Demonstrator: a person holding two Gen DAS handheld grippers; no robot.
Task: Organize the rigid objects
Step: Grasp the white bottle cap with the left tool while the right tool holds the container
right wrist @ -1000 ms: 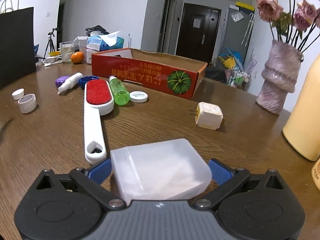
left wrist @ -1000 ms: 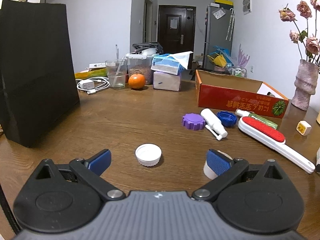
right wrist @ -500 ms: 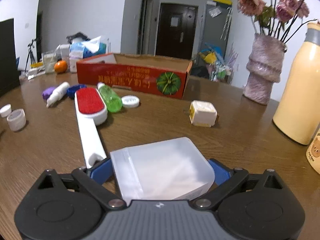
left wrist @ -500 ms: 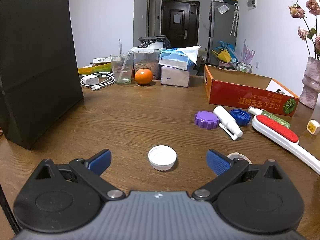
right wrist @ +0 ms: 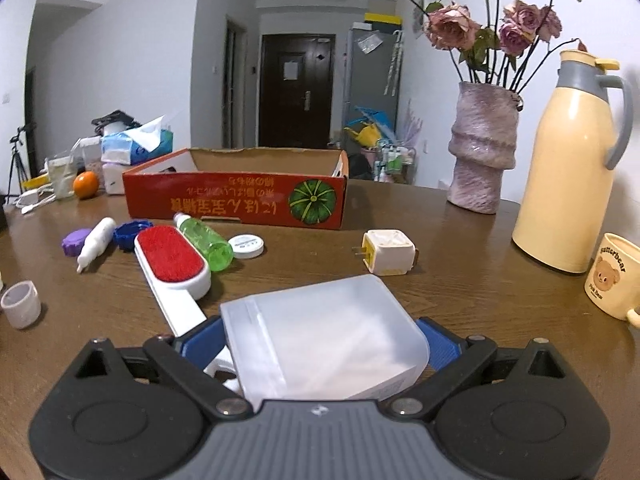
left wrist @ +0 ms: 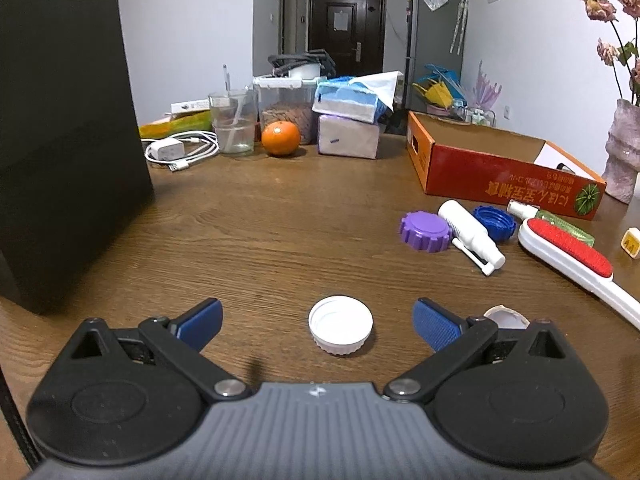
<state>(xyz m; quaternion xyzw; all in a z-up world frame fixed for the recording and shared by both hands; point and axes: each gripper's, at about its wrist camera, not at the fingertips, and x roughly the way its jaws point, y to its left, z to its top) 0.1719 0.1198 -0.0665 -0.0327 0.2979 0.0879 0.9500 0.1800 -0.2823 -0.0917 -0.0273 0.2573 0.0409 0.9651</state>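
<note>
risk: right gripper (right wrist: 320, 344) is clenching translucent box (right wrist: 324, 336) off-centre, possibly slipping; left gripper (left wrist: 318, 320) is gaping around white cap (left wrist: 341, 330), untouched.

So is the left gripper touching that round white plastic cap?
Apart: the left wrist view shows the round white plastic cap between the open left gripper, wood visible either side.

Bottle cap (left wrist: 340, 330) on table (left wrist: 280, 220), between left gripper (left wrist: 318, 318) fingers. Lint brush (right wrist: 170, 266) left of lying bottle (right wrist: 204, 242). Cardboard box (right wrist: 240, 196) behind both. Charger plug (right wrist: 390, 252) right of bottle.
</note>
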